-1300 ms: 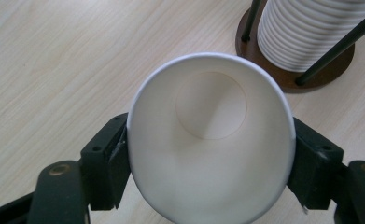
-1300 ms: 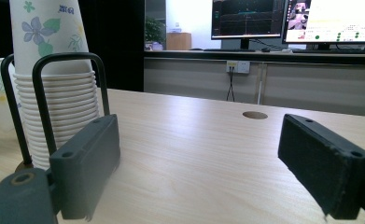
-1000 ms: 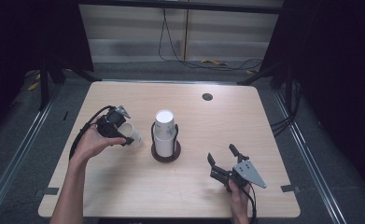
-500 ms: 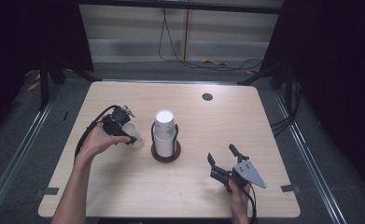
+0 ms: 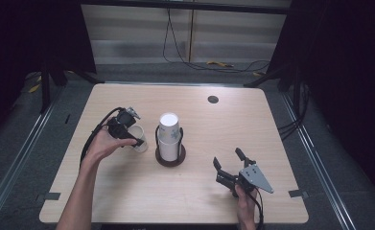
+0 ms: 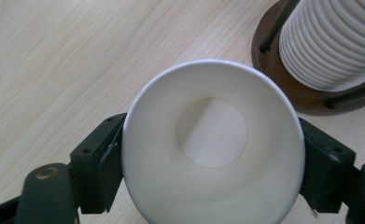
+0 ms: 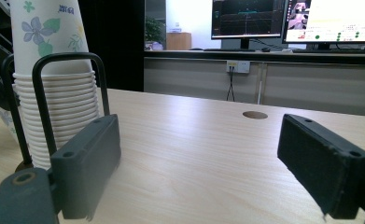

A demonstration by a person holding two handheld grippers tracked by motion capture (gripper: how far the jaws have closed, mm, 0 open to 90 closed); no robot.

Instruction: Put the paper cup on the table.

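Paper cup (image 6: 213,144), white and empty, sits between the two black jaws of the left gripper (image 6: 212,170), which press against its sides just under the rim; its mouth faces the gripper's camera, and pale wood shows behind it. From the high view the cup (image 5: 139,138) is at the left-middle of the table (image 5: 127,187), just left of the stack of cups (image 5: 169,136), and the left gripper (image 5: 136,142) reaches it from the person's left hand (image 5: 103,143). The stack (image 7: 59,70) stands upright in a black wire holder (image 7: 68,88) on a round dark base (image 5: 170,157); the top cup carries a flower print. Well apart, near the table's front right, the right gripper (image 5: 229,164) rests low in the right hand (image 5: 245,196), its jaws spread wide with nothing between them. Beyond it, a small dark grommet (image 5: 213,99) sits in the tabletop near the far edge.
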